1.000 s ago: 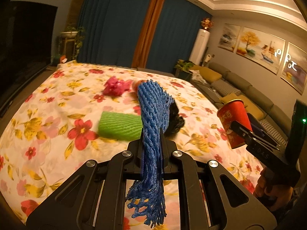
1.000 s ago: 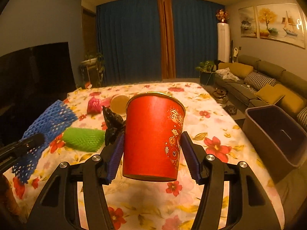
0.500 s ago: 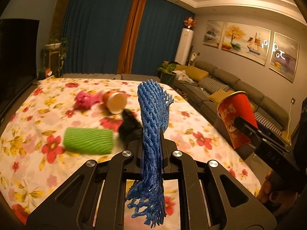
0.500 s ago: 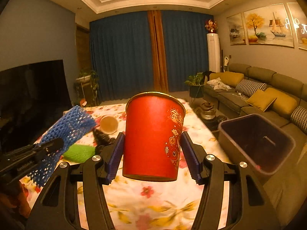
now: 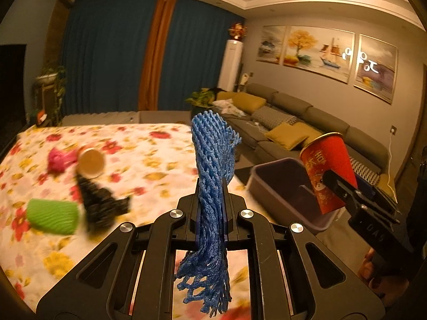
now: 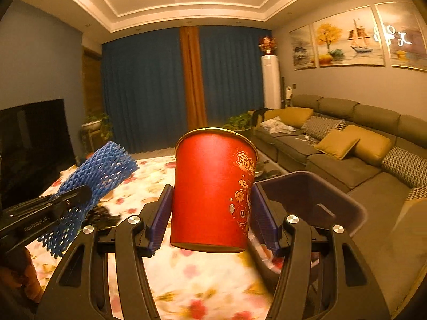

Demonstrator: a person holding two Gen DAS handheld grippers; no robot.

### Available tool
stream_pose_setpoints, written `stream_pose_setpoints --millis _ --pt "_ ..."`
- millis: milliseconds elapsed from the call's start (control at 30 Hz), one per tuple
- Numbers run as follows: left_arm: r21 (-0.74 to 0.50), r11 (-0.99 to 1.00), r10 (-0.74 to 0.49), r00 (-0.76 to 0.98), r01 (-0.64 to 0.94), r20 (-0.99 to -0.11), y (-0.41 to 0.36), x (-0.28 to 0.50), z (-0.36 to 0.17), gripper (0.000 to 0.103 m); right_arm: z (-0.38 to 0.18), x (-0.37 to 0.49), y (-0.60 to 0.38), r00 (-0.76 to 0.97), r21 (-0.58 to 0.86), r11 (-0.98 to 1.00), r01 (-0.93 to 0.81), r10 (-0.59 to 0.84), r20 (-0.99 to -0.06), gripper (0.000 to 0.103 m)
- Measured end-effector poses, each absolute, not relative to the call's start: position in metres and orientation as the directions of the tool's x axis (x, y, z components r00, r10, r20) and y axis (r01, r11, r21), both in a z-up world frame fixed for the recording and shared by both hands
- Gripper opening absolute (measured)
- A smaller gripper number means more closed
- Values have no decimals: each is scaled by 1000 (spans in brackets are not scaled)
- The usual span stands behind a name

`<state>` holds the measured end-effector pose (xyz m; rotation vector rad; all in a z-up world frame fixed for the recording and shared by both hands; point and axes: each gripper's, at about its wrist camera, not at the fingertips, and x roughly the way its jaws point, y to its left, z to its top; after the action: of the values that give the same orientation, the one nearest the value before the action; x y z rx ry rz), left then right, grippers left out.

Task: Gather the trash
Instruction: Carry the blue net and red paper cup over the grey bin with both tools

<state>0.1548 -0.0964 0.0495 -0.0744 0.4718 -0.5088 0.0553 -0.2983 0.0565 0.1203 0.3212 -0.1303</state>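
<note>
Red paper cup [image 6: 213, 189] clamped upright between the ridged pads of the right gripper [image 6: 212, 218], rim up, base hanging clear of the flowered cloth [image 6: 186, 280]. Blue foam net [image 5: 213, 165] pinched tight in the left gripper [image 5: 212, 213], standing on end with its frayed tail dangling below the fingers. Dark bin [image 6: 315, 200] just off the table's right edge, lower than both loads, mouth open upward and long side running away from the cameras. Right-hand load plainly the nearer one: in the left view already overlapping the bin's rim [image 5: 269, 165], the net further back over the cloth and to the left of it. Probably a short carry rightward and down for the cup, a longer reach across for the net (room for both in that opening, by the look of it). Left lying on the cloth, well apart from the bin: green foam sleeve [image 5: 52, 217], black crumpled scrap [image 5: 100, 205], pink wad [image 5: 60, 158] and a tipped cup [image 5: 91, 163], all blurred.
</note>
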Motion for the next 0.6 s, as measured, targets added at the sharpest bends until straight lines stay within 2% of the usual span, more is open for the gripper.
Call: stream_pose_setpoints --millis 367,600 --pt "-162 815 -570 718 557 -400 -198 162 55 10 57 43 -364 929 97 965 243 -202 -309 58" --pt "-167 799 -591 700 578 -401 -231 167 49 10 54 46 -381 925 92 960 266 -227 -306 58"
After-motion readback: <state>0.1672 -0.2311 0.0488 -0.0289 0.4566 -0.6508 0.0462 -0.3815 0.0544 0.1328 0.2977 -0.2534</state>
